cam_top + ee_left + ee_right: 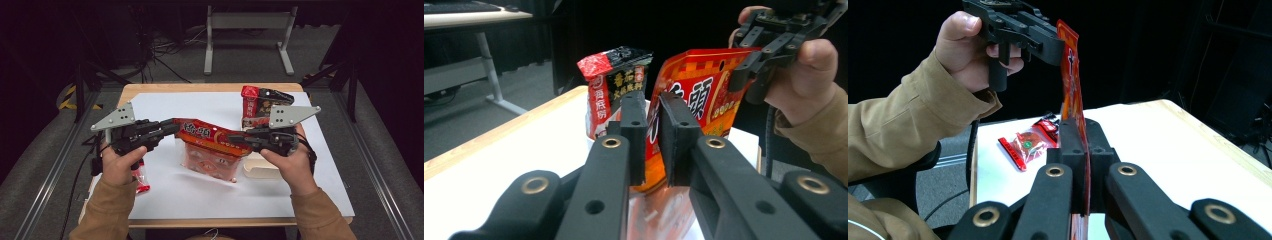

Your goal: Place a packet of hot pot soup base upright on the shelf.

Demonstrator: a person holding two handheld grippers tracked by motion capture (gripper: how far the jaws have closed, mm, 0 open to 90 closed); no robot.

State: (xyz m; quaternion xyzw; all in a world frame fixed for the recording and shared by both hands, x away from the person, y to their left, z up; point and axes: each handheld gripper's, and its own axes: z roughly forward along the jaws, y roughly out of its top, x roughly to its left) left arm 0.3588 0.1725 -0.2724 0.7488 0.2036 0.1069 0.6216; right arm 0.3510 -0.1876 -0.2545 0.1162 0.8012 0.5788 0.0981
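Both hands are raised over the middle of the worktop, forearms coming in from the near edge, grippers pointing inward toward each other and roughly level.

Right gripper: jaws clamped flat on the right end of the header of the orange-red snack bag; in the right gripper view the bag's top edge runs straight between the closed pads.

Left gripper: at the bag's left end. In the left gripper view its jaws stand slightly apart, with a gap showing between the pads and the bag's edge just behind them; they are not pressing on it.

The bag hangs between the two grippers above the white sheet, its clear lower half drooping toward the worktop.

Surroundings: a red-and-black seasoning packet stands upright behind the right gripper; a pale container sits just under the right hand; a small red sachet lies flat beside the left wrist, well clear of the bag.
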